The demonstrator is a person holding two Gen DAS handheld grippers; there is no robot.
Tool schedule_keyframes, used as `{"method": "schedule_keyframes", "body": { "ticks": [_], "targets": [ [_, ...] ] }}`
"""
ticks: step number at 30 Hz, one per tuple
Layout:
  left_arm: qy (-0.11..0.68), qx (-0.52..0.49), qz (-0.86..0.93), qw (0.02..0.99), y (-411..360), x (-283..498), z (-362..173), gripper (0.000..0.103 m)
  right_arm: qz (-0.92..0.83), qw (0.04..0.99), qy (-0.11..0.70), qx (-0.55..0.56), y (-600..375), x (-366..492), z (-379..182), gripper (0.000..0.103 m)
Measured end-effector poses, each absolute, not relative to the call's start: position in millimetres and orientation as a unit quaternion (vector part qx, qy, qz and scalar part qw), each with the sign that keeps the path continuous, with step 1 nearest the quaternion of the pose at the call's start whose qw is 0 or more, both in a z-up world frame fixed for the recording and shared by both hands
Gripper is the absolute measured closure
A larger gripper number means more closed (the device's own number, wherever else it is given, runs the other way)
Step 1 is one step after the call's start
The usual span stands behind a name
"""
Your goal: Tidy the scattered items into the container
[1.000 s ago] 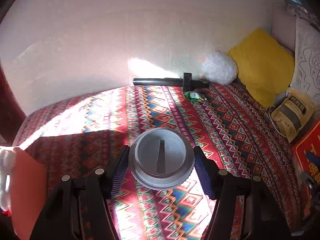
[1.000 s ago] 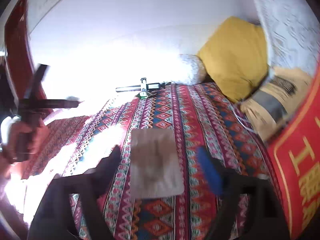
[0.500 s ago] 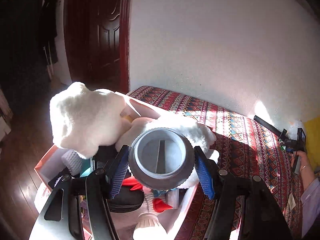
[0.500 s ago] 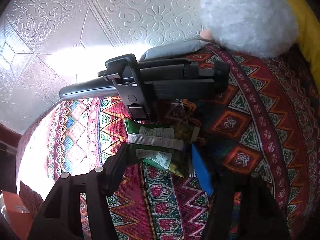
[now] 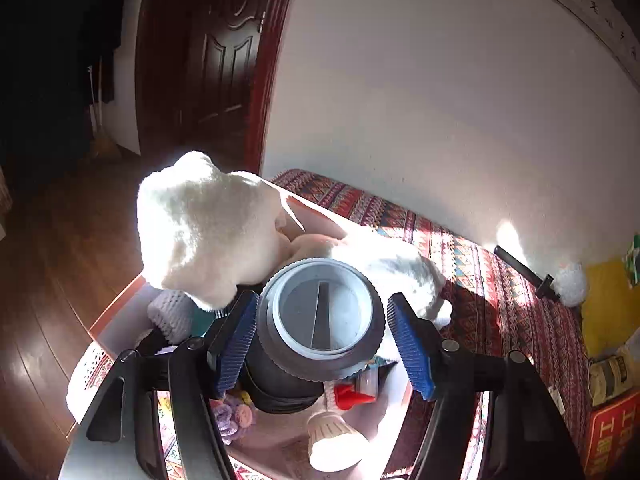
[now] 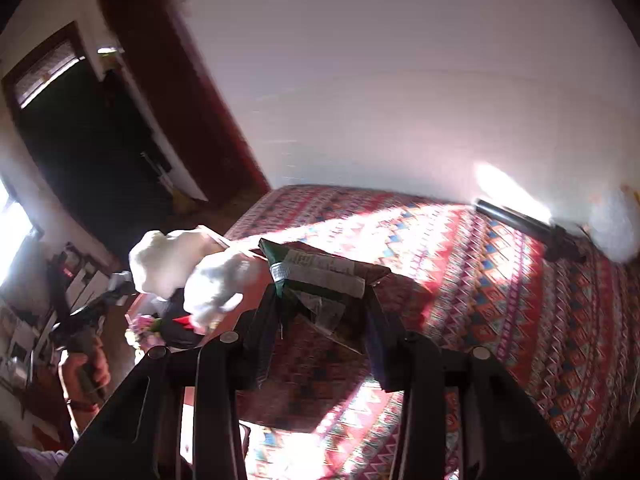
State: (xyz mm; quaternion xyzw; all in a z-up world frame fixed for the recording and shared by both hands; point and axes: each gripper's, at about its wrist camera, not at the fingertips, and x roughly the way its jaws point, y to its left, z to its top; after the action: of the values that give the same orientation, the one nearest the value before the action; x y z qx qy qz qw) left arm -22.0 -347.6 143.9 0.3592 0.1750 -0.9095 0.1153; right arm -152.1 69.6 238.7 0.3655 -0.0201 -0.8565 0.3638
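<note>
Your jar is over the box.
Left jaws have just opened off it; right jaws have just closed, pinching a green packet.

both wrist cameras look steeply down; left close over the container; both share the bedspread.

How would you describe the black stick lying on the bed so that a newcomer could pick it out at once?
Start at the bed with its red patterned cover and follow it to the white wall. The black stick lies along that wall, beside a sunlit patch and next to a fluffy white ball. It is the only long, thin, dark thing there.
</note>
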Motion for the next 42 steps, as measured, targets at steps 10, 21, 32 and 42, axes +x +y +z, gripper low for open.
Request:
{"method": "schedule_keyframes", "body": {
  "ticks": [10,21,32,42],
  "targets": [
    [0.218,0.309,-0.900,0.218,-440,51,156,0.010,-0.825,0.409,0.129,0.369,-161,-65,195,0.023],
    [0.263,0.299,-0.882,0.253,-487,88,151,0.005,-0.836,0.370,0.053,0.401,-131,-61,198,0.021],
    [0.126,0.357,-0.911,0.164,-321,114,130,0.005,-0.887,0.254,-0.036,0.384,31,58,147,0.010],
    [0.084,0.313,-0.924,0.203,-199,259,154,0.000,-0.926,0.179,0.056,0.328,54,210,136,0.001]
  ]
}}
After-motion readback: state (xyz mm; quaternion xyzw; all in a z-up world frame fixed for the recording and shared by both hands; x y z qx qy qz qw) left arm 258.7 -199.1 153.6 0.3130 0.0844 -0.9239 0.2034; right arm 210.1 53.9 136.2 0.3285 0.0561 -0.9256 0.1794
